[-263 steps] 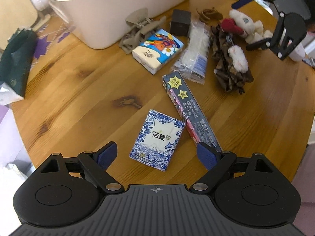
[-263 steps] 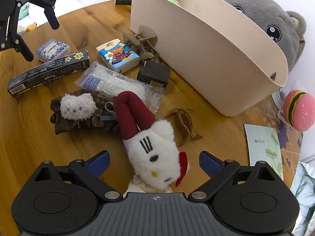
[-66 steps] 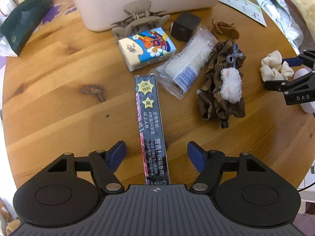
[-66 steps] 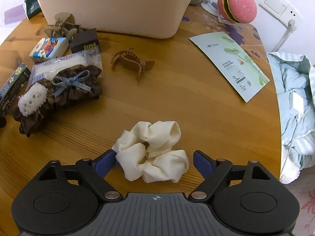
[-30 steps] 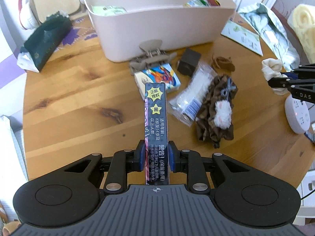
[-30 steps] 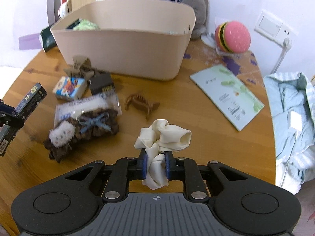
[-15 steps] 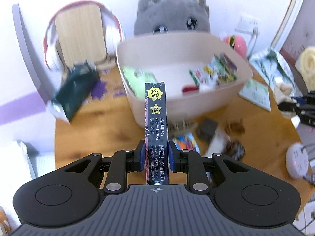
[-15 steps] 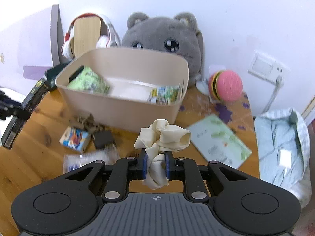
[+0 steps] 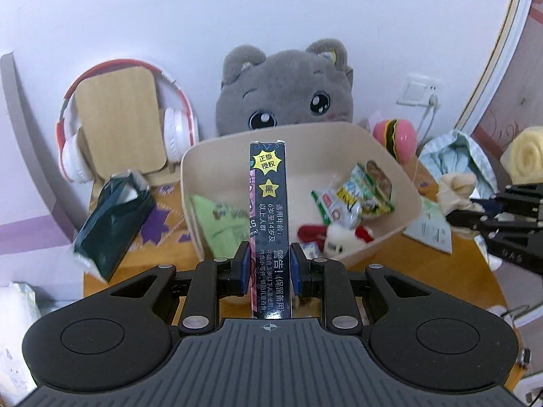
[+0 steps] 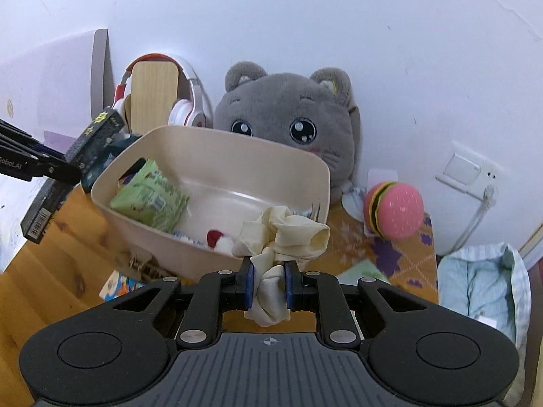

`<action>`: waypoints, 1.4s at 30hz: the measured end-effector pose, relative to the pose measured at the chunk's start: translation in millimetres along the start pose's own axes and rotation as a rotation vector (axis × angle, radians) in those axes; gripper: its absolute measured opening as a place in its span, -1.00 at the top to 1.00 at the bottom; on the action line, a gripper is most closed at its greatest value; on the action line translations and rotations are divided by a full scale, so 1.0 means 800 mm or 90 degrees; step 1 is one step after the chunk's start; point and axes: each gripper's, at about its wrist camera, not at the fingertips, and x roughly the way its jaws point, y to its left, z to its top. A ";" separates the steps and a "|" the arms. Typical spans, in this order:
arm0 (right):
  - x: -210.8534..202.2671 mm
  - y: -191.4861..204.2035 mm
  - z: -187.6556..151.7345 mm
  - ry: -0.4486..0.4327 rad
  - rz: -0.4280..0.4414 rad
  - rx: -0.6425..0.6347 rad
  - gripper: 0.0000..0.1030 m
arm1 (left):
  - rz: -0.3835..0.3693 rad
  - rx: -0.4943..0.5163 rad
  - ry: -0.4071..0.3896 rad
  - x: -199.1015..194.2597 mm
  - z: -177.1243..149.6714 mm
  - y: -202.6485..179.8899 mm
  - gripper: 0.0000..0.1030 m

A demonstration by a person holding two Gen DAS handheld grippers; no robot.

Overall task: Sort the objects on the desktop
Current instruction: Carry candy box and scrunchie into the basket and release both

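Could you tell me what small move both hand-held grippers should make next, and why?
Probably carry both forward over the bin and open: the left hand-held gripper is shut on the box, the right on the scrunchie, both short of its near rim.

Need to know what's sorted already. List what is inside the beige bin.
In the bin: a green packet, snack packets and a white plush toy with red ears. The held box and near wall hide the rest.
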 end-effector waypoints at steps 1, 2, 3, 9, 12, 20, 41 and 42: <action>0.004 0.000 0.005 -0.001 0.001 -0.001 0.68 | -0.002 -0.001 -0.002 0.004 0.007 -0.002 0.55; 0.008 0.001 0.009 -0.003 0.002 -0.002 0.68 | -0.002 -0.003 -0.005 0.007 0.013 -0.003 0.55; 0.011 0.001 0.013 -0.004 0.003 -0.003 0.68 | -0.003 -0.005 -0.007 0.011 0.019 -0.004 0.55; 0.039 0.000 0.038 -0.008 0.011 0.010 0.68 | 0.006 -0.018 -0.002 0.047 0.049 -0.007 0.55; 0.056 0.000 0.049 -0.002 0.011 0.013 0.68 | 0.021 -0.027 0.004 0.067 0.056 -0.004 0.55; 0.103 0.005 0.060 0.025 0.008 0.015 0.67 | 0.043 -0.045 0.028 0.111 0.063 0.004 0.55; 0.170 0.008 0.046 0.107 0.016 0.023 0.31 | 0.047 -0.055 0.108 0.169 0.045 0.020 -0.28; 0.169 0.008 0.045 0.106 0.012 0.020 0.19 | 0.049 -0.053 0.105 0.167 0.043 0.022 -0.34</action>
